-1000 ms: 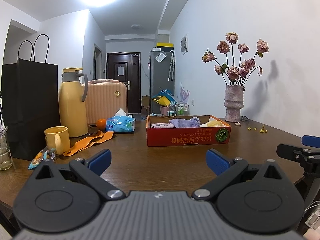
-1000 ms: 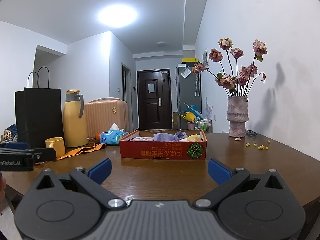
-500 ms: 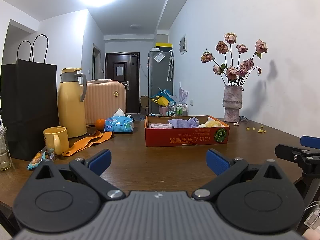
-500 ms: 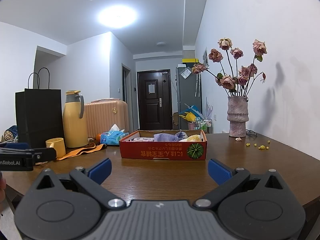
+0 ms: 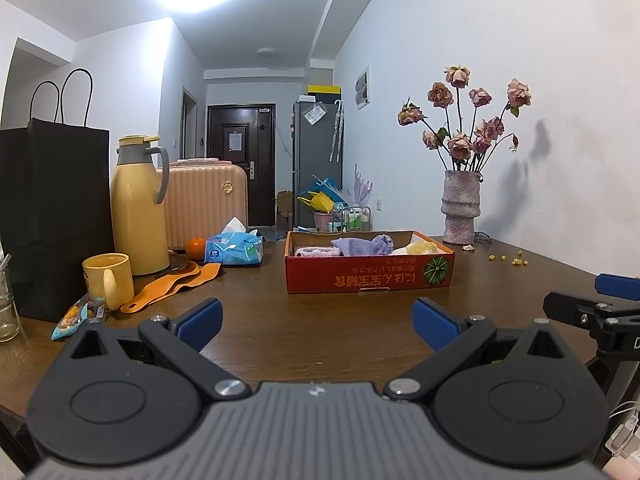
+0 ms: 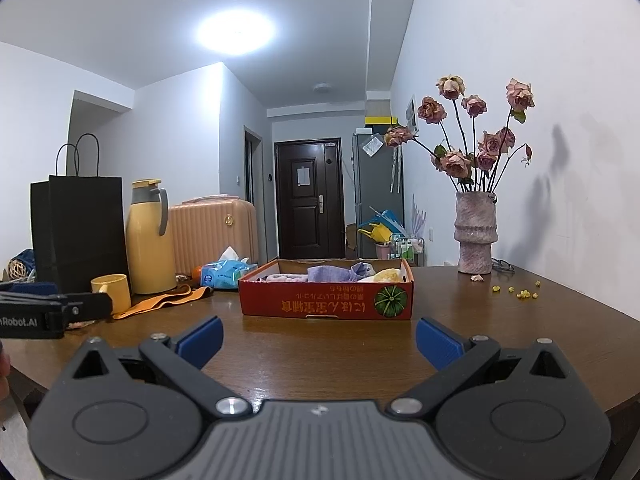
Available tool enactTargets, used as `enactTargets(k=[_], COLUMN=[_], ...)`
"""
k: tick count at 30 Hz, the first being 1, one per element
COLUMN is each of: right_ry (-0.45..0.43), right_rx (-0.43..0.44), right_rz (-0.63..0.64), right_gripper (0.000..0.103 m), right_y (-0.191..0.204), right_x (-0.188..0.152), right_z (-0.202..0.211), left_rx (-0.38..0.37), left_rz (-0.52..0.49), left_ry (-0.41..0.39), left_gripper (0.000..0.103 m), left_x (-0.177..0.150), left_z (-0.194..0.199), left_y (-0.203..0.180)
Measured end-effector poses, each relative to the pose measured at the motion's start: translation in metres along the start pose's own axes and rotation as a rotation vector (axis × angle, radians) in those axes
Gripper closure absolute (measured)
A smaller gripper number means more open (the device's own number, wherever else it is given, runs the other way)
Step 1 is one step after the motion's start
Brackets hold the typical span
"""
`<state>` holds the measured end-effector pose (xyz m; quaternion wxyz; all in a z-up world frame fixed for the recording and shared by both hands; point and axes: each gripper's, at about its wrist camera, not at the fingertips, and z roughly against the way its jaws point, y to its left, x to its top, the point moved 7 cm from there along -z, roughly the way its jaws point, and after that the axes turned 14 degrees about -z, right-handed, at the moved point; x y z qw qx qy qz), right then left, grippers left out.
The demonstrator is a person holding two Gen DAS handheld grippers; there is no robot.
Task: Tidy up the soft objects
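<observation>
A red cardboard box [image 5: 368,278] [image 6: 326,300] sits mid-table, holding a purple cloth [image 5: 362,245] [image 6: 334,273], a pink cloth [image 5: 316,251] and a yellow soft item [image 5: 420,247] [image 6: 386,275]. An orange strap-like cloth [image 5: 172,284] [image 6: 160,302] lies left of the box by the mug. My left gripper [image 5: 316,322] is open and empty over the near table edge, well short of the box. The right gripper [image 6: 320,342] is likewise open and empty, facing the box. Each gripper shows at the other's side.
Left side holds a black paper bag [image 5: 52,208], yellow thermos [image 5: 138,204], yellow mug [image 5: 108,280], tissue pack [image 5: 234,248], orange fruit [image 5: 195,247] and snack packet [image 5: 74,316]. A vase of dried roses [image 5: 460,208] stands back right, with small yellow bits [image 5: 510,259] nearby.
The left gripper has drifted back a little; the box looks slightly farther and higher in its view. The right gripper is nearly still. Both stay open.
</observation>
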<state>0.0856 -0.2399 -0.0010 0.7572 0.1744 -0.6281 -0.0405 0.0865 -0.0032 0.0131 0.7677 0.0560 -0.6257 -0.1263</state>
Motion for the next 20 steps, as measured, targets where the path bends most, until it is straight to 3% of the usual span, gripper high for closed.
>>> enactTargets(k=[20], right_ry=[0.0], right_rx=[0.001], right_rz=[-0.001], right_gripper=[0.0], right_y=[-0.0009], right_x=[0.0004], right_z=[0.0], left_rx=[-0.001], left_rz=[-0.022], left_ry=[-0.023], left_gripper=[0.0], left_x=[0.001], left_z=[0.0037], left_y=[-0.0023])
